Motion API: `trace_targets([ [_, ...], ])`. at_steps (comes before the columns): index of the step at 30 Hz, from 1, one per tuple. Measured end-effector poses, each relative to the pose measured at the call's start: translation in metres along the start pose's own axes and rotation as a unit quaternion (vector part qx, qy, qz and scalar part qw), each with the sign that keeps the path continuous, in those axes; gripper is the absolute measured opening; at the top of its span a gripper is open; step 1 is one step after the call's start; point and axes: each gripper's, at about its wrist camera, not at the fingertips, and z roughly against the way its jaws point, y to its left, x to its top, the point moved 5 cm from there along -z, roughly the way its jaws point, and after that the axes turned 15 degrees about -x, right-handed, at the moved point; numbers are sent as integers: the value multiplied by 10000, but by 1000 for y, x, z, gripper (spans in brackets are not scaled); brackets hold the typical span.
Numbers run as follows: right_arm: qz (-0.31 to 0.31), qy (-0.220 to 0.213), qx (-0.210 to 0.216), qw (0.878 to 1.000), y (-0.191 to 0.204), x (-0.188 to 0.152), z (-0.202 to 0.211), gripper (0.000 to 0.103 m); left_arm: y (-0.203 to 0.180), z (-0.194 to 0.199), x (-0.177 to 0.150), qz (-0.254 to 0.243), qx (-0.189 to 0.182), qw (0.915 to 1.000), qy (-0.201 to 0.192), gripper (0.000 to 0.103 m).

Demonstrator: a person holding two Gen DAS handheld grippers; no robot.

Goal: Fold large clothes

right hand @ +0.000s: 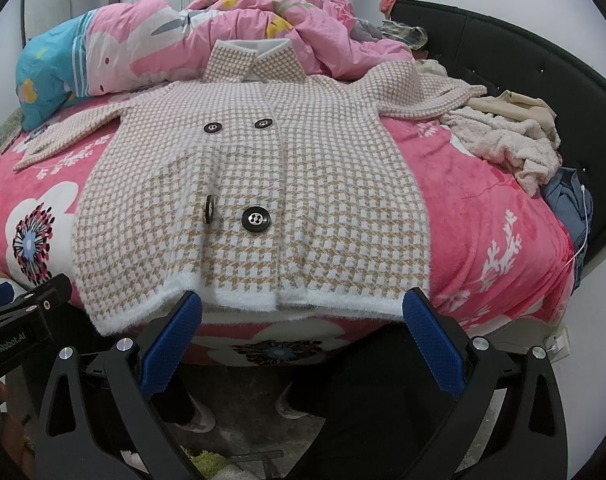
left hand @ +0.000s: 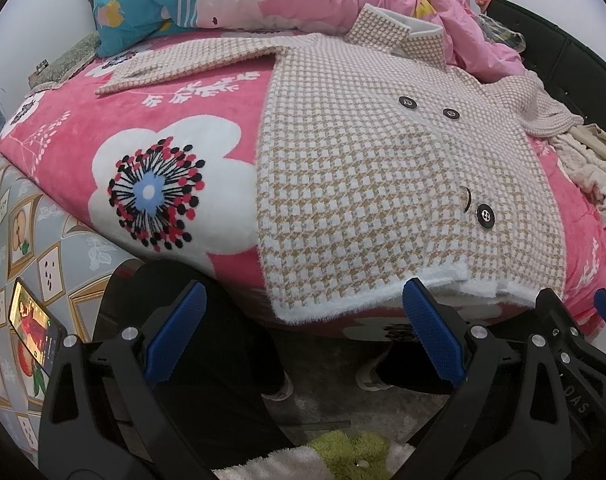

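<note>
jaws of both grippers stand wide apart and clamp nothing. left gripper [left hand: 305, 312] hovers off the foot edge of the bed, its right blue pad just below the white hem of the coat [left hand: 383, 184]. right gripper [right hand: 303, 320] hovers at the same edge, both blue pads just under the hem; the coat [right hand: 255, 184] fills the span between them. each gripper shows at the edge of the other's view, side by side.

coat: beige-and-white houndstooth, laid flat and front-up on the pink floral blanket [left hand: 175, 128], hem at the near edge of the bed, collar [right hand: 253, 60] at the far end. four dark buttons [right hand: 256, 219] sit on the front. one sleeve lies spread to the left on the blanket; the other reaches to the right.

surroundings: a pink quilt [right hand: 239, 28] is heaped behind the collar and touches it. a pile of cream clothes [right hand: 507, 140] lies at the right, near the right sleeve end. a black headboard [right hand: 523, 64] runs along the right side. a lit phone [left hand: 37, 332] rests at the lower left of the left wrist view. the person's legs and shoes stand on the floor below the jaws, with a green and white rug [left hand: 343, 452] there.
</note>
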Motion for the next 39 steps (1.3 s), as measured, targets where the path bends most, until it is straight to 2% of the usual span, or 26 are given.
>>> trace_targets([
  [39,-14,-107,26,9999,7,12,-3,98,3,-6,6,37,102,9999,-39,95],
])
